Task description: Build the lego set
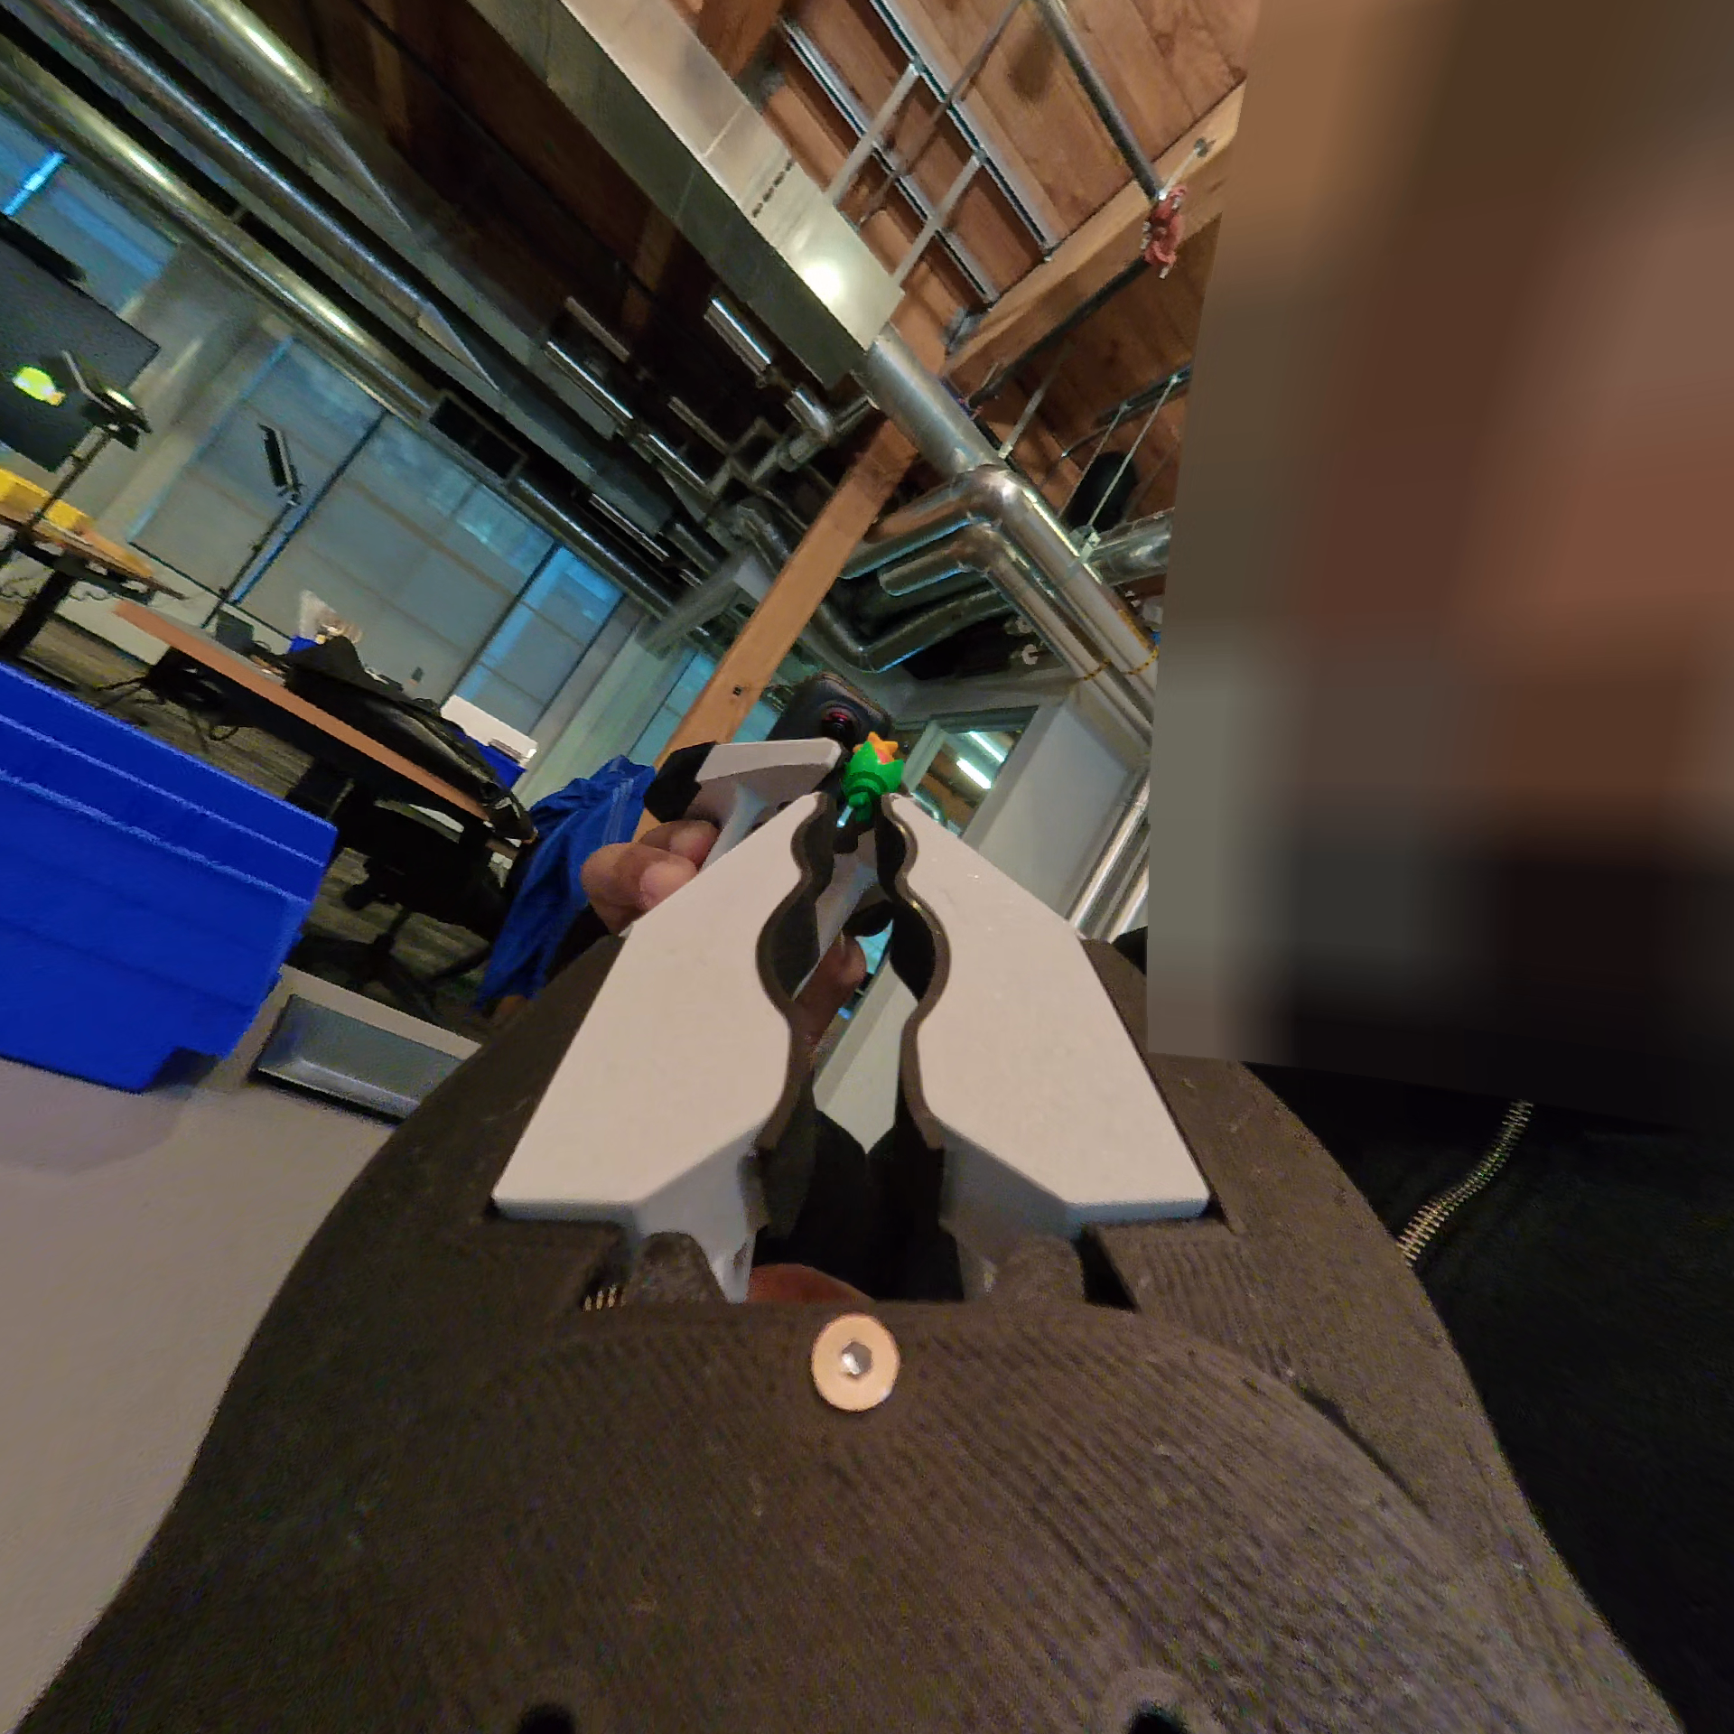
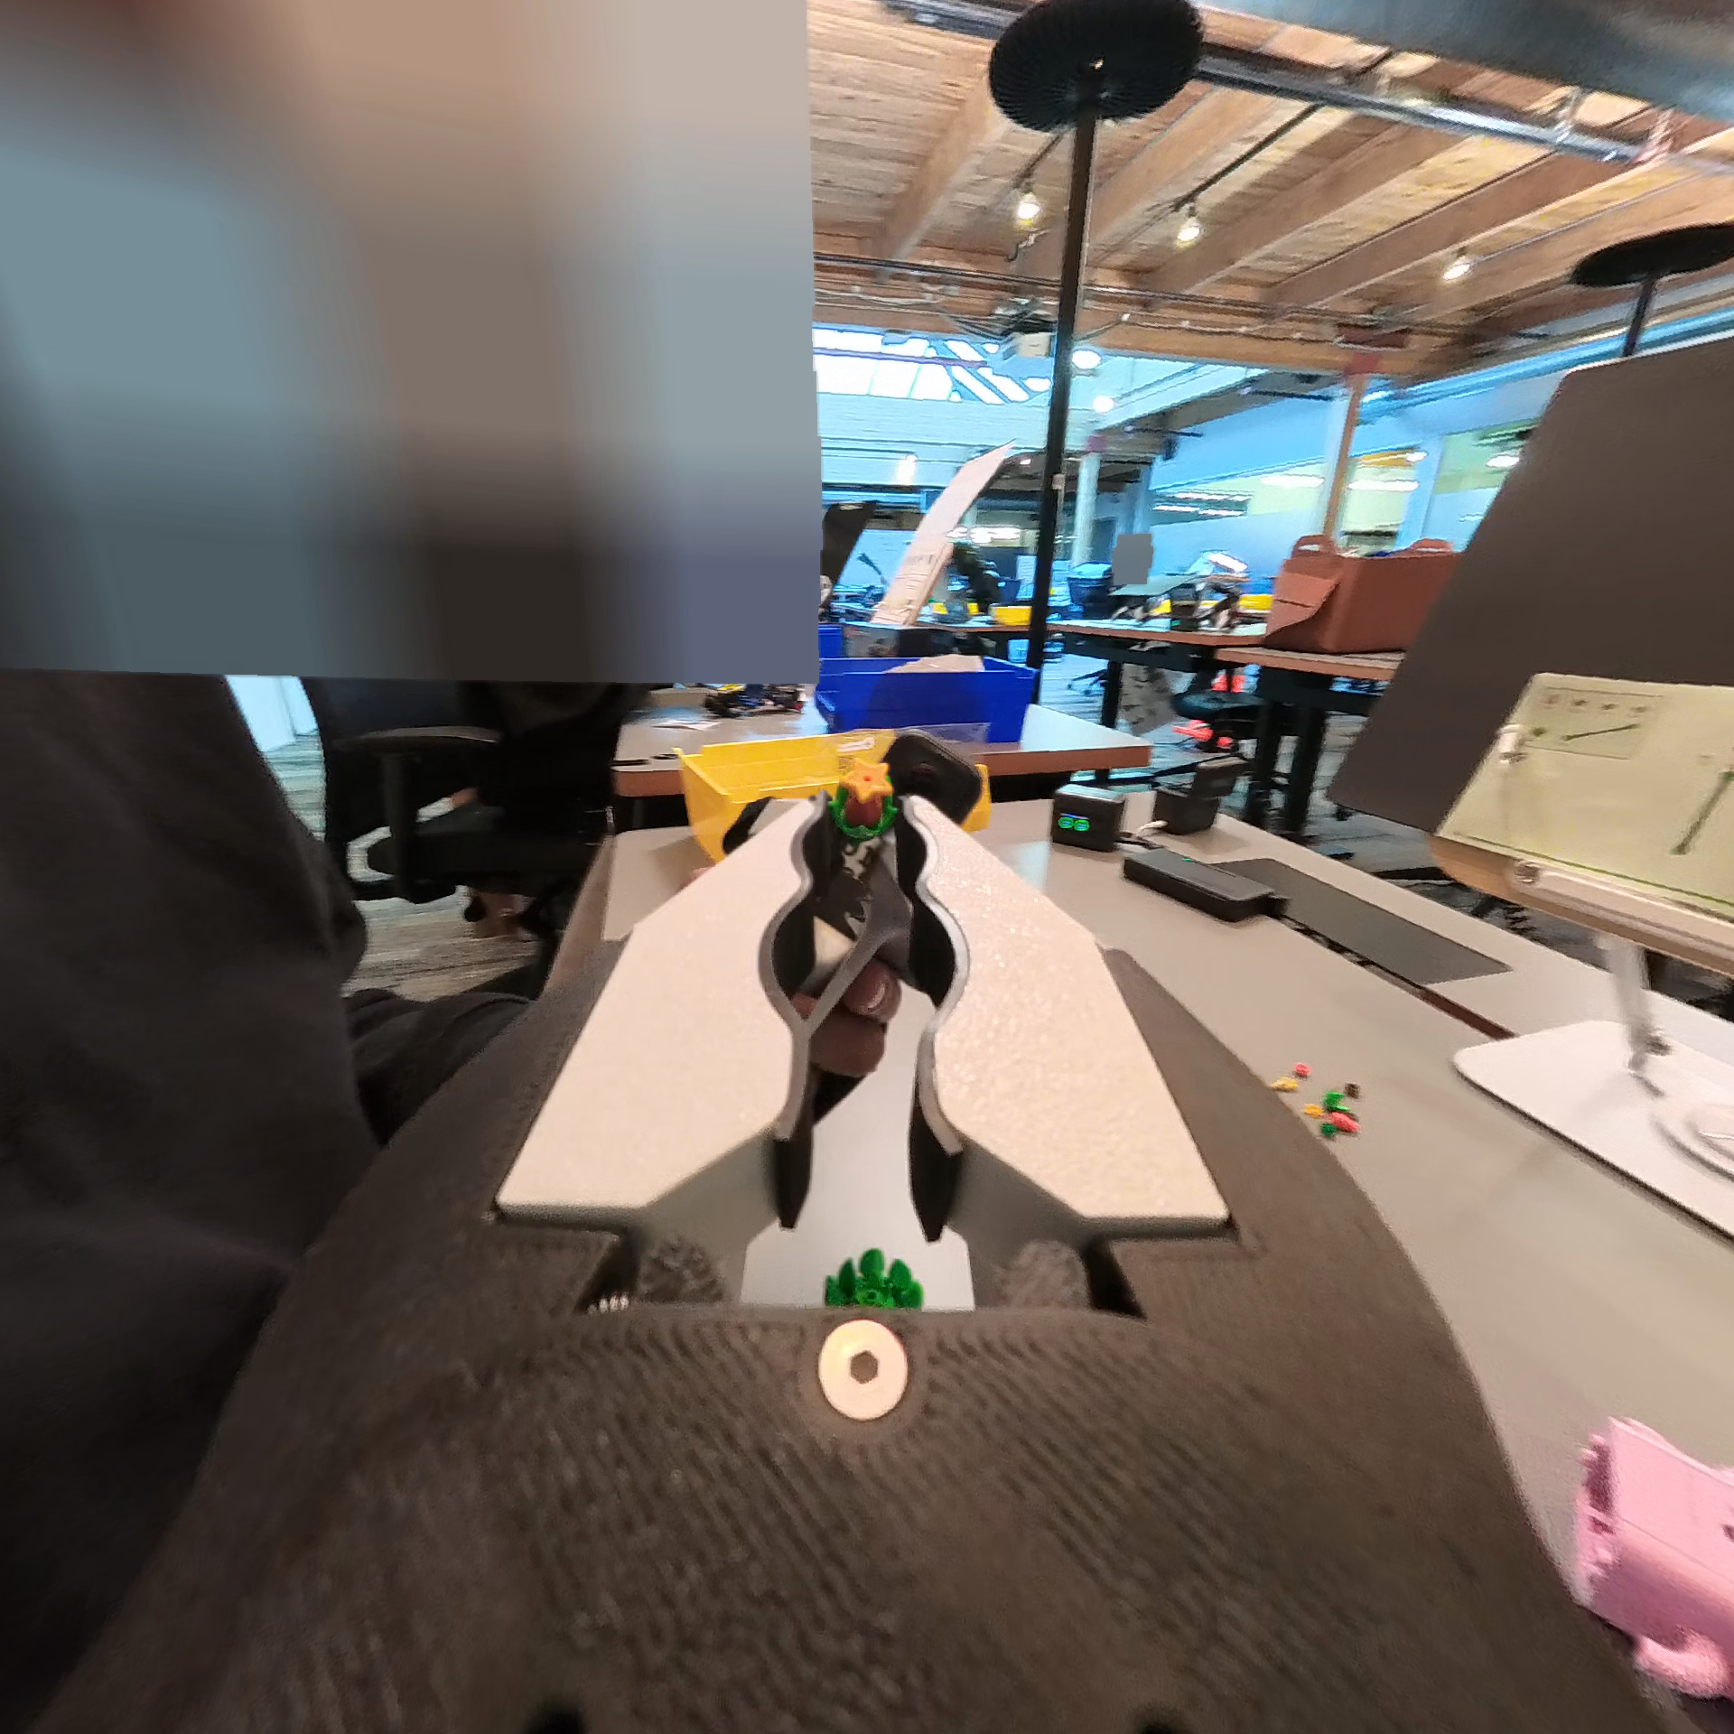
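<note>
Both grippers meet in mid-air, the left gripper (image 1: 859, 807) and right gripper (image 2: 859, 826) each pinched on 1 tiny green-and-orange flower (image 2: 861, 798), so I'd guess they're pressing its parts together, needing steady alignment next.

flower piece (image 2: 861, 805): green, orange | bin (image 1: 141, 901): blue | block (image 2: 1656, 1586): pink

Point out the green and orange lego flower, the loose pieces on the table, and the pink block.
Lego flower (image 2: 861, 798): right wrist view, orange top.
Loose pieces (image 2: 1328, 1107): right wrist view, cluster's middle.
Pink block (image 2: 1651, 1567): right wrist view, its side.
</note>
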Action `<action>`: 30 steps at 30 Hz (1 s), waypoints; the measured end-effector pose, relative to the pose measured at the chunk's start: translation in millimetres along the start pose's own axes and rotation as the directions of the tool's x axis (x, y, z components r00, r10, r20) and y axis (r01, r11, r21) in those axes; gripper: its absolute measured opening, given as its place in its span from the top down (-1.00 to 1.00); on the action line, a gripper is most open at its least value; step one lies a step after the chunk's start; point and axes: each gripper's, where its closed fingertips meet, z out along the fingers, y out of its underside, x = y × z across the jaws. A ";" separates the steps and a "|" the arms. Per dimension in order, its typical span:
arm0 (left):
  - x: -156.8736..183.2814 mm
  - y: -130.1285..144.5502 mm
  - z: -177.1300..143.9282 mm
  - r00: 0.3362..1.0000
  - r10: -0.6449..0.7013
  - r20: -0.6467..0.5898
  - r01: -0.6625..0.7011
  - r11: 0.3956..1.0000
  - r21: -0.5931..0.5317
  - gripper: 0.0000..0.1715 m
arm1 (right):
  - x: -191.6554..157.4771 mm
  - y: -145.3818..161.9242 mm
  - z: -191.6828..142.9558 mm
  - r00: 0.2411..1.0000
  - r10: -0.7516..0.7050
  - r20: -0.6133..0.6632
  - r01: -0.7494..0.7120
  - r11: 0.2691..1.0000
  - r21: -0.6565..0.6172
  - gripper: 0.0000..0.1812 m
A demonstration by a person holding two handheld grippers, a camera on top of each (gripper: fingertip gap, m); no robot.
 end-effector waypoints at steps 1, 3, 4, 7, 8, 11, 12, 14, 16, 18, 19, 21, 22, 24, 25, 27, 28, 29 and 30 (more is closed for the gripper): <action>1.7 0.3 0.3 1.000 -0.006 -0.015 0.006 1.000 0.001 0.97 | -0.7 -0.1 -0.2 1.000 0.005 0.007 -0.005 1.000 0.001 0.88; 4.0 0.7 1.0 0.999 -0.023 -0.037 0.023 1.000 0.000 0.98 | -2.2 -1.0 -0.9 1.000 0.012 0.024 -0.012 1.000 0.008 0.87; 5.0 2.0 1.5 0.998 -0.030 -0.046 0.030 1.000 -0.007 0.98 | -4.3 -2.1 -0.5 0.999 0.016 0.034 -0.017 1.000 0.013 0.88; 8.6 3.3 3.0 0.997 -0.038 -0.070 0.037 0.999 -0.016 0.98 | -13.9 -6.9 3.5 0.998 0.024 0.056 -0.025 0.999 0.026 0.87; 9.2 2.8 2.8 0.997 -0.032 -0.071 0.031 0.999 -0.012 0.98 | -14.6 -7.3 3.3 0.998 0.024 0.057 -0.025 0.999 0.028 0.87; 9.6 -0.7 0.7 0.998 -0.015 -0.067 0.016 1.000 0.007 1.00 | -5.0 -4.3 1.9 0.999 0.033 0.040 -0.034 0.999 0.031 0.87; 9.0 -1.4 0.0 0.998 -0.010 -0.062 0.010 1.000 0.009 1.00 | -5.1 -4.0 3.6 0.998 0.041 0.039 -0.043 0.999 0.032 0.87; 9.2 -1.9 -0.7 0.998 0.004 -0.055 -0.003 1.000 0.010 1.00 | -7.3 -3.8 6.4 0.998 0.052 0.042 -0.054 0.998 0.037 0.88; 9.4 -2.3 -0.7 0.999 0.016 -0.047 -0.015 1.000 0.010 1.00 | -9.2 -4.2 8.3 0.998 0.052 0.039 -0.054 0.998 0.039 0.88; 8.6 -2.9 -0.9 0.999 0.033 -0.033 -0.032 0.999 0.014 1.00 | -9.3 -4.1 9.8 0.998 0.049 0.030 -0.050 0.998 0.037 0.88; 8.4 -3.5 -1.2 0.999 0.038 -0.028 -0.038 0.999 0.017 1.00 | -8.6 -3.9 10.3 0.999 0.049 0.024 -0.050 0.998 0.038 0.88; 8.6 -5.5 -2.5 0.999 0.041 -0.027 -0.040 0.999 0.027 1.00 | -0.2 -0.2 5.2 0.999 0.052 0.014 -0.052 0.998 0.037 0.86; 8.7 -6.7 -3.4 0.999 0.040 -0.027 -0.040 0.999 0.033 1.00 | 1.2 -0.2 5.4 0.998 0.058 0.009 -0.059 0.997 0.041 0.85; 8.4 -8.7 -5.1 0.999 0.043 -0.022 -0.042 0.998 0.043 1.00 | 3.7 -1.3 5.1 0.997 0.073 0.002 -0.073 0.996 0.054 0.84; 8.2 -9.5 -5.8 0.999 0.047 -0.018 -0.046 0.998 0.045 1.00 | 4.8 -2.1 4.5 0.997 0.081 0.001 -0.081 0.995 0.061 0.83; 7.8 -11.3 -7.4 0.998 0.057 -0.009 -0.056 0.997 0.052 1.00 | 6.7 -2.9 3.7 0.995 0.095 0.000 -0.095 0.993 0.072 0.82; 7.6 -12.4 -8.3 0.998 0.062 -0.004 -0.061 0.997 0.056 1.00 | 7.5 -2.9 3.4 0.995 0.101 -0.001 -0.101 0.992 0.074 0.81; 7.2 -13.6 -9.4 0.998 0.066 0.001 -0.066 0.996 0.060 1.00 | 8.3 -2.5 3.2 0.994 0.106 -0.002 -0.105 0.992 0.075 0.81; 6.5 -14.8 -10.8 0.997 0.072 0.009 -0.073 0.995 0.063 1.00 | 9.0 -1.8 3.3 0.994 0.109 -0.004 -0.108 0.991 0.075 0.81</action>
